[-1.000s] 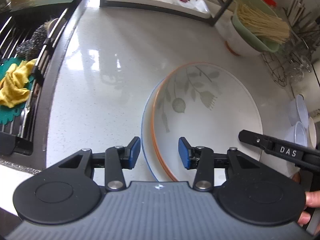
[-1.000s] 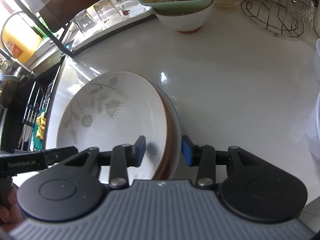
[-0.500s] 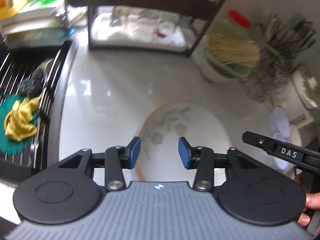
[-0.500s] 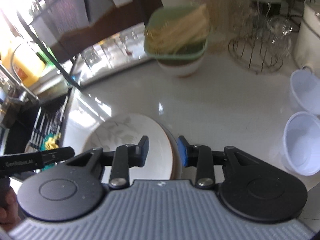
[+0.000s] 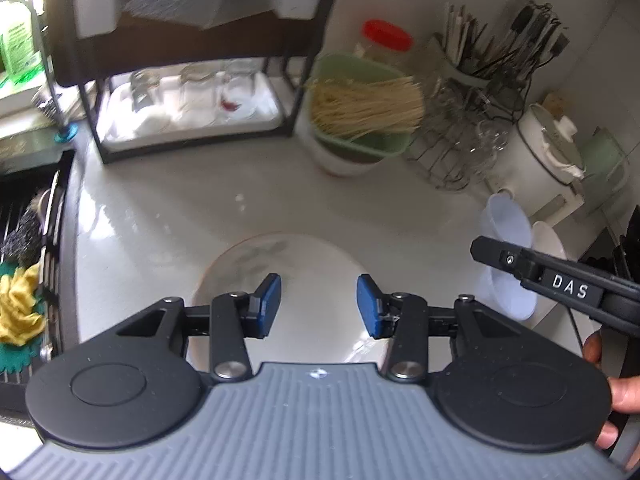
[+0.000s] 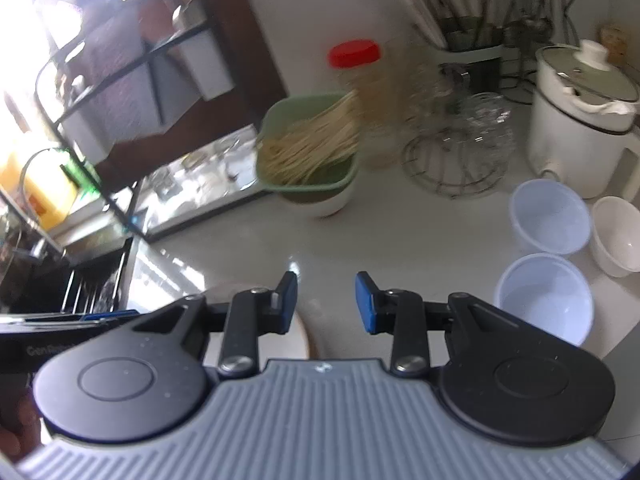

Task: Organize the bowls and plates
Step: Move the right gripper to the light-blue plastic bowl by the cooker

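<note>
Both claws lifted clear since a second ago: left gripper (image 5: 319,305) and right gripper (image 6: 326,303) apart, holding nothing. Leaf-print white plate stack (image 5: 288,280) left mid-worktop (image 5: 168,216), near front edge. Stacking looks done, translucent plastic bowls (image 6: 550,220) probably next.

Left wrist camera sits high over the counter (image 5: 168,216), tilted steeply down past its own fingers, plate (image 5: 316,264) just below and sink (image 5: 28,240) at the left edge. Right wrist camera looks down from the plate's other side, facing the back wall. Both share the green basket (image 5: 360,108) (image 6: 308,148), the cooker (image 5: 548,160) (image 6: 580,120) and the white bowls (image 6: 550,222).
</note>
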Tool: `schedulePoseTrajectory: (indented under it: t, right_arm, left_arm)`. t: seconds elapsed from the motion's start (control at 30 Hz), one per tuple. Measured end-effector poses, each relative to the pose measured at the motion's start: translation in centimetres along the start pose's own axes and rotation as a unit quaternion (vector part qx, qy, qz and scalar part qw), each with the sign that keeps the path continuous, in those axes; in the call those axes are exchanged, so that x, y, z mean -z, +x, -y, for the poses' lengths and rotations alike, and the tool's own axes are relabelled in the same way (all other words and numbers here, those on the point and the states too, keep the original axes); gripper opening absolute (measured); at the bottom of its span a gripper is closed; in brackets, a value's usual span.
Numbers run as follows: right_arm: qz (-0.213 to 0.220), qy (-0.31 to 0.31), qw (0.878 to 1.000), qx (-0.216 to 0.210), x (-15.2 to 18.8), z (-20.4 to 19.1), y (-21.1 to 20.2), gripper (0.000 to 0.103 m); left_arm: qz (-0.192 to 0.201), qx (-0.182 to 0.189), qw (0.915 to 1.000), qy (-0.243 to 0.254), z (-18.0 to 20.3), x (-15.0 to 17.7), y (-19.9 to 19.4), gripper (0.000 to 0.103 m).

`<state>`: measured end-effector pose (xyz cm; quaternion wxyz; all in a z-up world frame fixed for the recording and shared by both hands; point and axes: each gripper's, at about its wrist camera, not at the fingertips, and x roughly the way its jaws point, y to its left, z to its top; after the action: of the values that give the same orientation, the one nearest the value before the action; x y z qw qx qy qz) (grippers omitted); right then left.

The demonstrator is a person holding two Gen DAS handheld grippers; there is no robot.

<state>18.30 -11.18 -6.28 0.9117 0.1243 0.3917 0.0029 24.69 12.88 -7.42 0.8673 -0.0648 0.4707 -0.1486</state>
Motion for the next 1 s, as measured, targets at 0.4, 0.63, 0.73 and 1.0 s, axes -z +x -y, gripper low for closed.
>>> schedulePoseTrajectory:
  t: [0.4, 0.63, 0.73, 1.0]
  right_arm:
    - [0.032, 0.014, 0.999, 0.038, -1.1, 10.3, -3.0, 0.036]
    - [0.032, 0.034, 0.997, 0.064, -1.2, 16.3, -2.8, 0.036]
    - [0.028, 0.038, 0.996, 0.074, -1.2, 18.3, -2.2, 0.036]
    - [-0.018, 0.073, 0.995, 0.063, 0.1, 22.7, 0.6, 0.05]
  left_arm:
    - [0.009, 0.021, 0.9994, 0.024, 10.8, -0.4, 3.7, 0.048]
    - [0.0, 0.029, 0.9988, 0.041, 15.6, -1.0, 7.8, 0.049]
    - [-0.011, 0.021, 0.9985, 0.049, 17.0, -1.1, 10.1, 0.049]
    - [-0.065, 0.037, 0.9965, 0.039, 18.8, -0.4, 15.9, 0.062]
